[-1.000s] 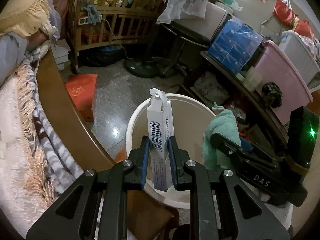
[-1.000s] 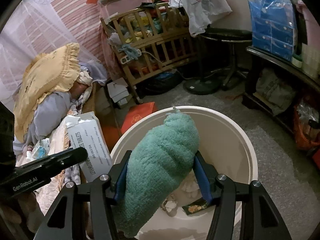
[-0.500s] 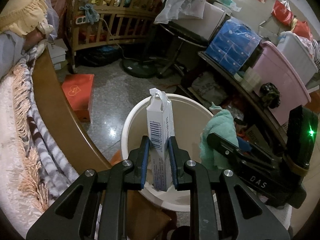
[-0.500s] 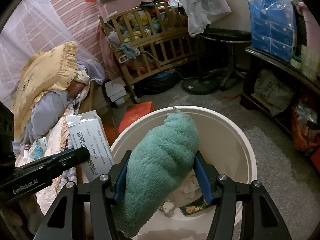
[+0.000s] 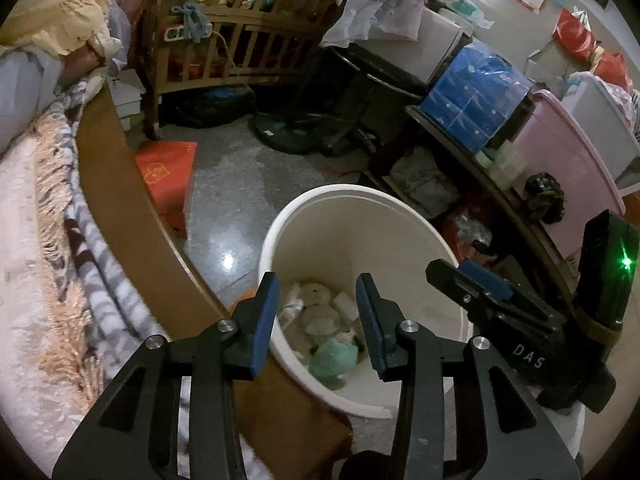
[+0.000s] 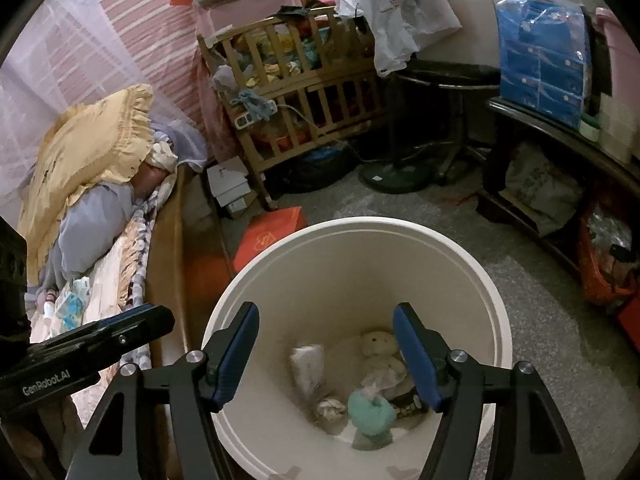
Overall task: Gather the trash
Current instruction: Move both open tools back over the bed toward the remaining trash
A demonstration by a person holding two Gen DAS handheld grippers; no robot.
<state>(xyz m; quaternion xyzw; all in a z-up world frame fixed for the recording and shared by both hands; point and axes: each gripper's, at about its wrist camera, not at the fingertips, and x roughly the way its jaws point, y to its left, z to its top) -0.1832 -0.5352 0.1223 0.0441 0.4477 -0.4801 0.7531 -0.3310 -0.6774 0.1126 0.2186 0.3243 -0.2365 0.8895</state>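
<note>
A white round bin (image 5: 348,208) (image 6: 360,240) stands on the floor beside the bed. My left gripper (image 5: 316,320) is open and empty above the bin's near rim. My right gripper (image 6: 326,356) is open and empty over the bin's mouth; it also shows in the left wrist view (image 5: 480,292). The green cloth (image 5: 334,358) (image 6: 370,410) lies at the bottom of the bin among crumpled white trash (image 6: 378,348). The white carton (image 6: 308,364) lies blurred inside the bin at the left.
A wooden bed edge (image 5: 120,184) with a fringed blanket (image 5: 48,216) runs along the left. A red box (image 5: 168,172) lies on the floor. A wooden crib (image 6: 296,92), a fan base (image 6: 394,178) and a cluttered shelf (image 5: 500,184) stand behind.
Both grippers opened. The white carton left my left gripper and the green cloth left my right gripper; both now lie inside the bin.
</note>
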